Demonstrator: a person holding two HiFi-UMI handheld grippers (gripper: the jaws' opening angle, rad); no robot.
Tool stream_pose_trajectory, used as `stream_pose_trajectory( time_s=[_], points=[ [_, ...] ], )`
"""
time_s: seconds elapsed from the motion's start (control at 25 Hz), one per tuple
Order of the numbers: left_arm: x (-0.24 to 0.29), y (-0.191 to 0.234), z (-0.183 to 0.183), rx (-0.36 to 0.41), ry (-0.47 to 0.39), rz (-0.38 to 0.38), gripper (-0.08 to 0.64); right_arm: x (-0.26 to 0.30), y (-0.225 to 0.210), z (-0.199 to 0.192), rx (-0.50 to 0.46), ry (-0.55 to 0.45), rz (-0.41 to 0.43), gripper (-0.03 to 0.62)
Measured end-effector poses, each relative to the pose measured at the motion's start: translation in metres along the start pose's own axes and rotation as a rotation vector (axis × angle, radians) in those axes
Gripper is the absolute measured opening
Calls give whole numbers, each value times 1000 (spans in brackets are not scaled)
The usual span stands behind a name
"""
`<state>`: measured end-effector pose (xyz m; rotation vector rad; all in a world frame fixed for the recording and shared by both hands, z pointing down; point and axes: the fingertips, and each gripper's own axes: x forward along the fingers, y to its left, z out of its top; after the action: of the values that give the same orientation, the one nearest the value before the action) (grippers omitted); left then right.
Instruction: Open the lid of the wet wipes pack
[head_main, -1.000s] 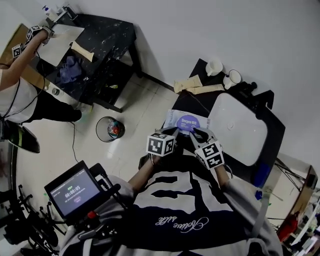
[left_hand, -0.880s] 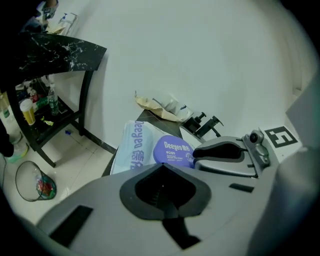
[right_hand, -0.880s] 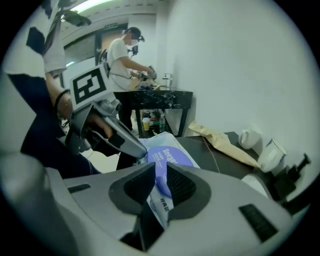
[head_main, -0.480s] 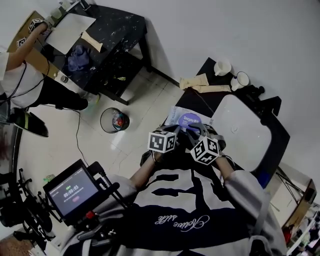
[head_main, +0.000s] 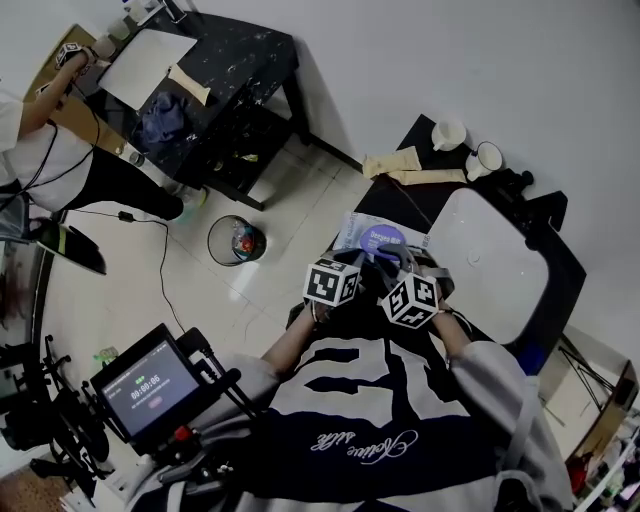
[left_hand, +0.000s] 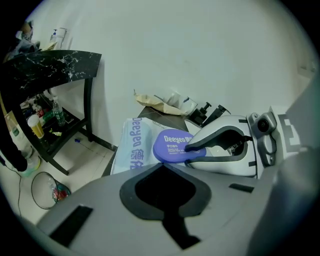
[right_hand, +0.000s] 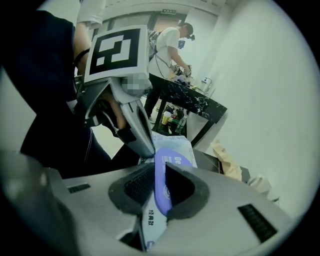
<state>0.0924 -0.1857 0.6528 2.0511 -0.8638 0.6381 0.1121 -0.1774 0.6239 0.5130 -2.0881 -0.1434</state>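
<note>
Right gripper (right_hand: 159, 170) is clamped on the purple lid (left_hand: 172, 145) edge between its pads; left gripper (left_hand: 162, 167) is closed empty, wet wipes pack (left_hand: 131, 150) at its tips, likely pinning it.

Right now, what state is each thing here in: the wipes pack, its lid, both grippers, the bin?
wet wipes pack, lying flat, label up.
lid, pinched at its edge, not swung open.
right gripper, shut on the lid.
left gripper, shut, tip down at the pack.
bin, upright, rubbish inside.
</note>
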Motion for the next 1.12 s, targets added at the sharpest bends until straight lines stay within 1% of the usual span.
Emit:
stream_pose_trajectory(
  time_s=[0.12,0.2,0.56,0.68,0.76,0.88,1.0,1.12],
  points=[
    [0,0,1,1,-1,-1,-2,-1,-2,1,60,-19,4,64],
    [1,-1,0,1,0,-2,-2,-1,-2,0,83,-27,8,64],
    [1,-1,-1,7,5,-11,-2,-2,-4,0,146,-65,-22,66],
    [1,-1,-2,12,6,-10,-2,-3,-3,0,147,-73,-34,66],
    [1,-2,-3,16,7,-13,-2,-7,-6,4,168,-105,-53,66],
    [0,-4,-2,24,6,-14,-2,-21,-21,20,223,-187,-98,66],
    [-2,-4,-2,23,6,-11,-2,-31,-42,32,239,-231,-135,66],
    [-1,-5,-3,27,10,-15,-2,-40,-72,35,291,-260,-199,60]
  ],
)
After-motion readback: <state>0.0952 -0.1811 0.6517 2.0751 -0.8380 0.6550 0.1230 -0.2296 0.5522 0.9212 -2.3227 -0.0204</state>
